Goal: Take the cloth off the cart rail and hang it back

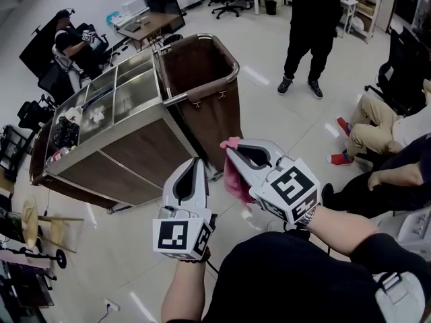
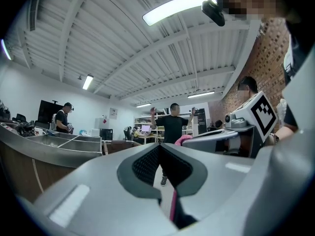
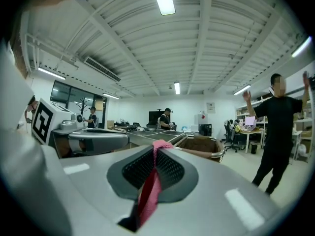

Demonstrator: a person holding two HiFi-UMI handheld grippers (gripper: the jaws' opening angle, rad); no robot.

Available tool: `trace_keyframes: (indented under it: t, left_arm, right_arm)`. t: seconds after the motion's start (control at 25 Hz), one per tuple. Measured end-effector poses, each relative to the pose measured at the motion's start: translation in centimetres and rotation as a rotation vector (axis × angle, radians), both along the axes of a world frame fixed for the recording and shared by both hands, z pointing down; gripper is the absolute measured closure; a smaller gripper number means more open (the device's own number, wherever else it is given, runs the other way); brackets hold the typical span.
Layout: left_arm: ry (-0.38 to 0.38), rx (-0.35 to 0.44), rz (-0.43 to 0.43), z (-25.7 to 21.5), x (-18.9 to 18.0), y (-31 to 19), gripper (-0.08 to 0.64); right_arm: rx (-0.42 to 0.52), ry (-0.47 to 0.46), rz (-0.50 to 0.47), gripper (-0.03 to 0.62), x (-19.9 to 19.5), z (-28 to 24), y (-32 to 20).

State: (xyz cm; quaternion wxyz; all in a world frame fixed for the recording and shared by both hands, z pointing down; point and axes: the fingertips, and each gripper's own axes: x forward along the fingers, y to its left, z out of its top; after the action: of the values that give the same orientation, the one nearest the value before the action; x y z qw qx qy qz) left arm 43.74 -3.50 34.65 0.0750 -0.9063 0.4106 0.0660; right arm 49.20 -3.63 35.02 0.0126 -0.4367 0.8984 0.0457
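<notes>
Cart rail (image 1: pixel 199 94) is far left. The left gripper (image 1: pixel 196 161) has its tips together, apparently on nothing. The pink cloth (image 1: pixel 237 180) is off the rail, dangling near right, pinched at its top edge by the right gripper (image 1: pixel 227 147). It looks light, limp and non-slippery; probably best gripped at the edge or a corner so it drapes.

Pink cloth (image 1: pixel 237 180) hangs pinched in right tongs (image 1: pixel 227 146), off the cart rail (image 1: pixel 209 86).
</notes>
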Motion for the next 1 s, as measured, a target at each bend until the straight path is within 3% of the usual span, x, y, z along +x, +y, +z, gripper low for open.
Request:
trace_keyframes:
  t: [0.44,1.0]
  left_arm:
    - [0.003,-0.006,-0.009,-0.2,2.3,0.0,0.557]
    - [-0.010,-0.019,-0.090,0.3,2.9,-1.0,0.557]
  right_arm:
    - [0.016,-0.016,-0.038,0.581,1.8,-0.7,-0.1]
    - [0.024,-0.034,-0.123,0.581,2.3,-0.9,-0.9]
